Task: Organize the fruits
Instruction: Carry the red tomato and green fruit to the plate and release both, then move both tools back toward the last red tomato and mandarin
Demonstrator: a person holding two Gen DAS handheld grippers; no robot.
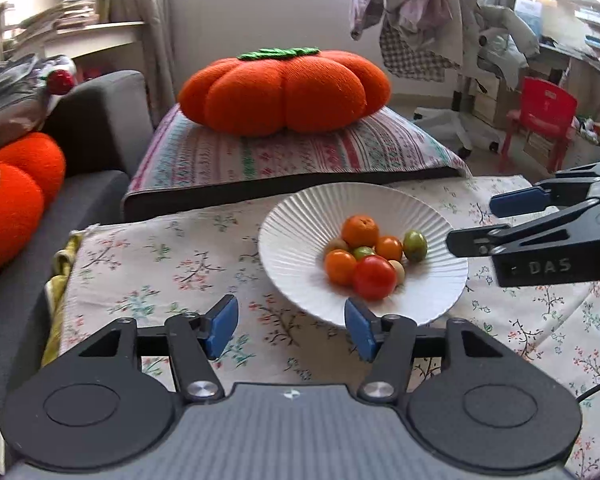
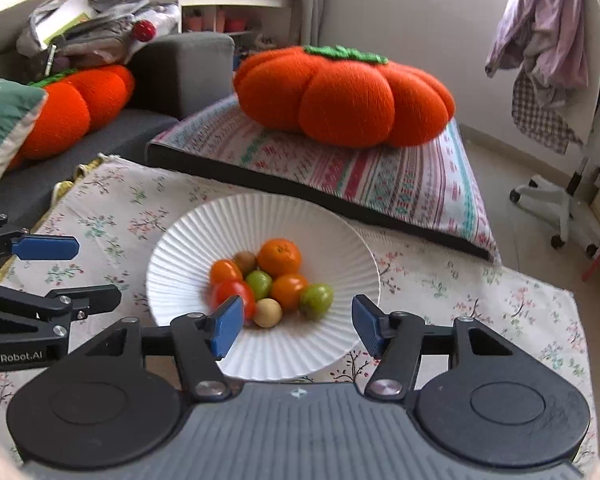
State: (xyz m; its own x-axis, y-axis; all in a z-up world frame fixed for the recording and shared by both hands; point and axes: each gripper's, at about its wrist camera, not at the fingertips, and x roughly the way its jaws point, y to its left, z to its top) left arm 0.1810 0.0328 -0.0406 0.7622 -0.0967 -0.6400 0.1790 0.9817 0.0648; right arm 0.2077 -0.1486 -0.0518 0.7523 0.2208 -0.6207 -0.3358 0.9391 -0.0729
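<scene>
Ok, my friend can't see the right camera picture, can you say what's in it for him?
A white ribbed plate of small orange, red, green and tan fruits sits on a flowered tablecloth. The right gripper hangs over the plate's near edge, blue pads apart and holding nothing, with the left gripper beside it. Behind, a big orange pumpkin cushion rests on a striped pillow.

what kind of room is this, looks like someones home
Most likely a lived-in living room at home. A grey sofa holds pumpkin cushions, clothes hang by the window, and shelves are stacked with papers. The plate of fruit sits on a floral cloth.
</scene>
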